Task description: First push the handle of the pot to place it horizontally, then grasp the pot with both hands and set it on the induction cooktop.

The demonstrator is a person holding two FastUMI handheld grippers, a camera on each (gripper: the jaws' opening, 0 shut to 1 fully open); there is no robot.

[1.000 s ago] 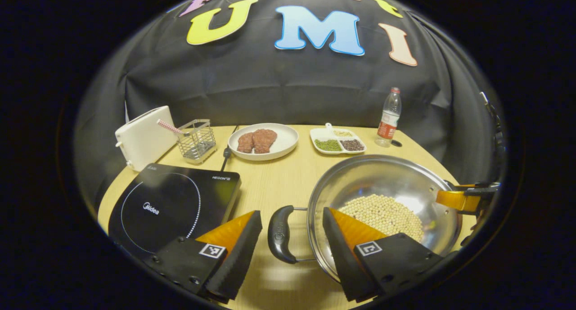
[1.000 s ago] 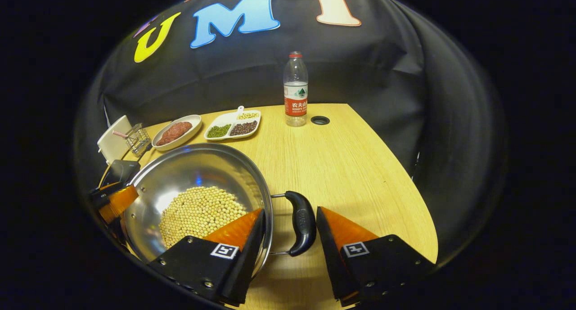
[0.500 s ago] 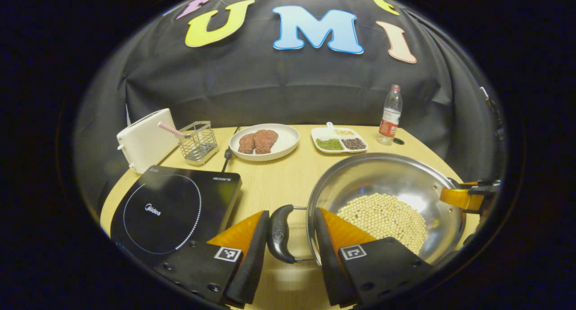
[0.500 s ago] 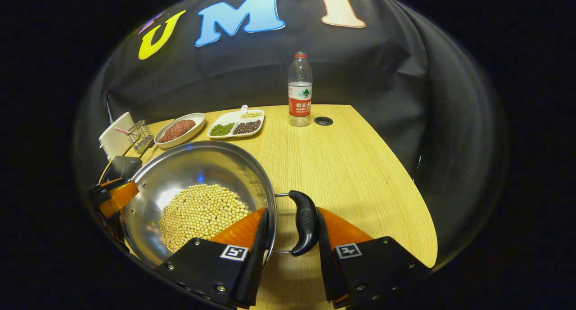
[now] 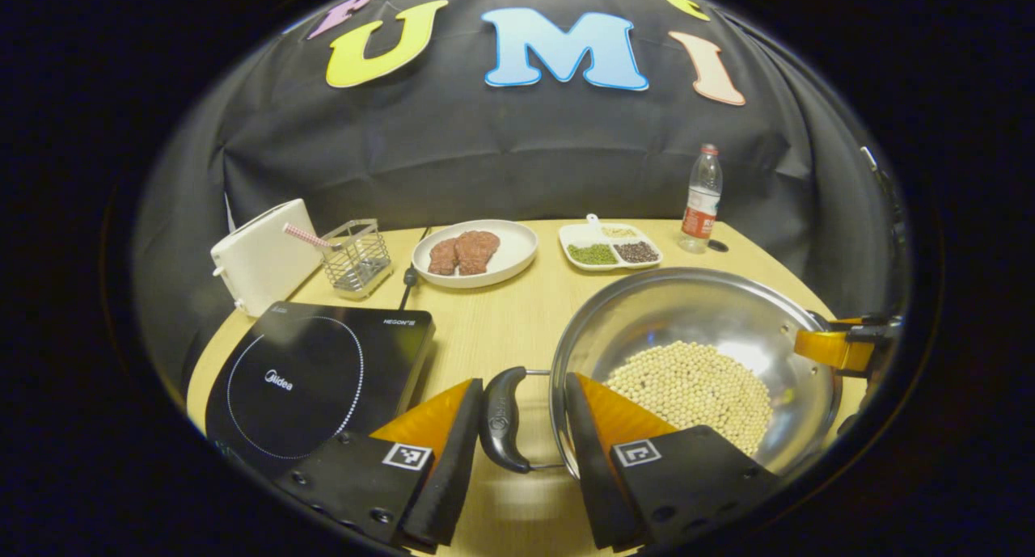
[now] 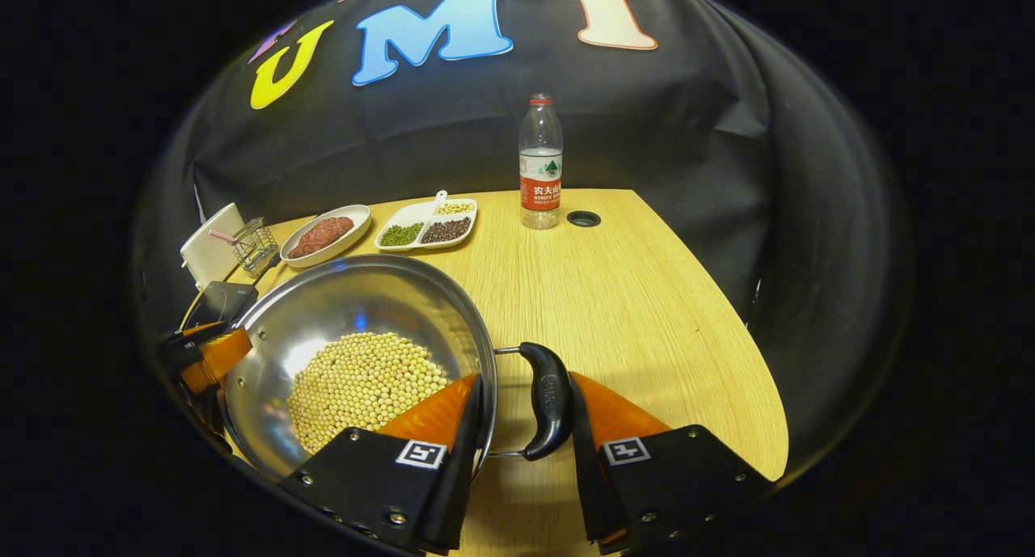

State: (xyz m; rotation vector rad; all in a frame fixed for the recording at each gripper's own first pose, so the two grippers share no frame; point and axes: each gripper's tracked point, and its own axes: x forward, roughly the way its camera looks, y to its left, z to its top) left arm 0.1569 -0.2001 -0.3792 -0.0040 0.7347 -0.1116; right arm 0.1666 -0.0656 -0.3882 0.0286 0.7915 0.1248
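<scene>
The steel pot (image 5: 695,314), holding pale soybeans (image 5: 687,383), stands on the wooden table right of the black induction cooktop (image 5: 315,371). My left gripper (image 5: 521,391) is shut on the pot's left black handle (image 5: 501,419): one finger presses the grip's outer side, the other sits inside the rim. My right gripper (image 6: 524,383) clamps the right handle (image 6: 546,399) the same way, with one finger inside the pot (image 6: 356,298). Each gripper also appears across the pot from the other: the right gripper (image 5: 841,348) and the left gripper (image 6: 202,355). The cooktop (image 6: 218,302) lies beyond the pot.
Along the back stand a white toaster (image 5: 263,254), a wire basket (image 5: 356,254), a plate of meat (image 5: 473,254), a divided dish of beans (image 5: 610,250) and a water bottle (image 6: 540,165) beside a cable hole (image 6: 582,217). The table's right edge (image 6: 760,363) curves close by.
Both grippers stood open around the handles a second ago and have closed onto them. Over the last half second the pot and grippers have barely shifted.
</scene>
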